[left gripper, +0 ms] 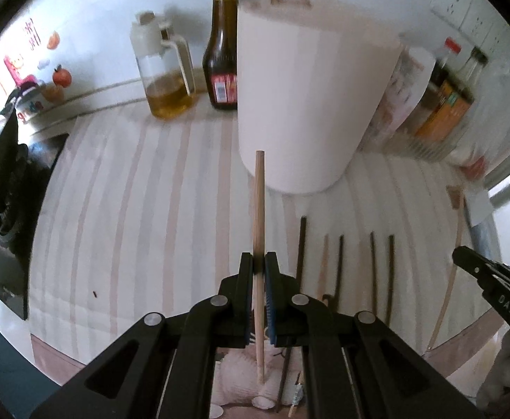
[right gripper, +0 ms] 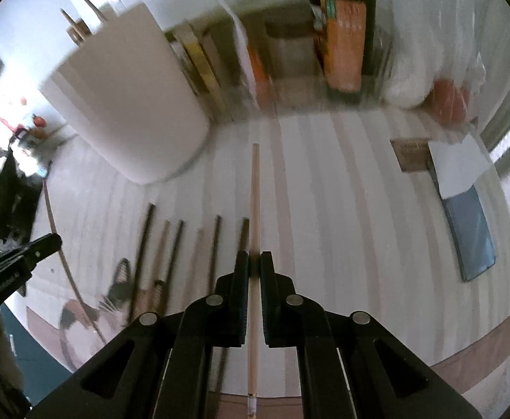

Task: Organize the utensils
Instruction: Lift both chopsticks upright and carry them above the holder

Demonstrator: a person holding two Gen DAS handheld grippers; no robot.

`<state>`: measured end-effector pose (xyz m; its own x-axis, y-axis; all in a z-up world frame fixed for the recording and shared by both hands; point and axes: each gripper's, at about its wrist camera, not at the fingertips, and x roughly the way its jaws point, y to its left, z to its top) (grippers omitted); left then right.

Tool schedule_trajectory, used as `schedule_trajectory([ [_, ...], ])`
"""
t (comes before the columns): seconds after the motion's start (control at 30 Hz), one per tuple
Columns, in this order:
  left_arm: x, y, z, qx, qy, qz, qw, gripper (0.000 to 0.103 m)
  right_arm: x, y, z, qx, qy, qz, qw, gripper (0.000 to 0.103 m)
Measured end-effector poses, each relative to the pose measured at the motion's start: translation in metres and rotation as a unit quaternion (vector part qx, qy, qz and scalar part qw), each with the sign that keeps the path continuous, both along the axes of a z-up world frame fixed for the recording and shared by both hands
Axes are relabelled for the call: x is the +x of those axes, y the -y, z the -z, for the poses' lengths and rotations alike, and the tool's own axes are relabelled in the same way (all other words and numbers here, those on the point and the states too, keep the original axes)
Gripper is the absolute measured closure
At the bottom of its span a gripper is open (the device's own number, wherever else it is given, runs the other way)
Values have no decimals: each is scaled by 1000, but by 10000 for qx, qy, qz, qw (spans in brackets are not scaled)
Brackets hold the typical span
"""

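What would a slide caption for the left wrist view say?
Left gripper shut on a pale chopstick before the white holder, more chopsticks lying on the striped mat.

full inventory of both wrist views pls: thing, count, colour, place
white holder: 1, white, back of mat, sticks poking out the top
striped mat: 1, white and pink, under everything
loose chopsticks: several, dark and light, lying in a row on the mat
oil jug: 1, clear with yellow oil, behind mat
sauce bottle: 1, dark brown, beside jug
blue cloth: 1, blue, right edge of mat
left gripper: black, shut on light chopstick
right gripper: black, shut on pale chopstick
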<state>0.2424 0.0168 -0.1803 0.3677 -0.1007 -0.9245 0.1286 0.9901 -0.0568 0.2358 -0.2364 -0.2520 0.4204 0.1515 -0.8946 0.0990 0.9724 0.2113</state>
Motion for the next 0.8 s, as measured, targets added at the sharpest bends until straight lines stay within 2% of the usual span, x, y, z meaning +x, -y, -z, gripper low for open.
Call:
schedule_trajectory([
  [0.23,2,-5,-38,-174,444,-11,9989,99,6,-6,-43,180,562,-11,9983,97],
  [0.47,7,-5,-90,-326,1005,2,9944,99,23,-16,-91,352,1158,-84,9926,97],
  [0.6,10,-6,-121,-455,1469,-22,9881,99,38,-21,-125,488,1516,-96,9872,97],
  [0.8,22,-3,-172,-651,1906,-14,9795,99,71,-31,-183,590,2146,-217,9747,97],
])
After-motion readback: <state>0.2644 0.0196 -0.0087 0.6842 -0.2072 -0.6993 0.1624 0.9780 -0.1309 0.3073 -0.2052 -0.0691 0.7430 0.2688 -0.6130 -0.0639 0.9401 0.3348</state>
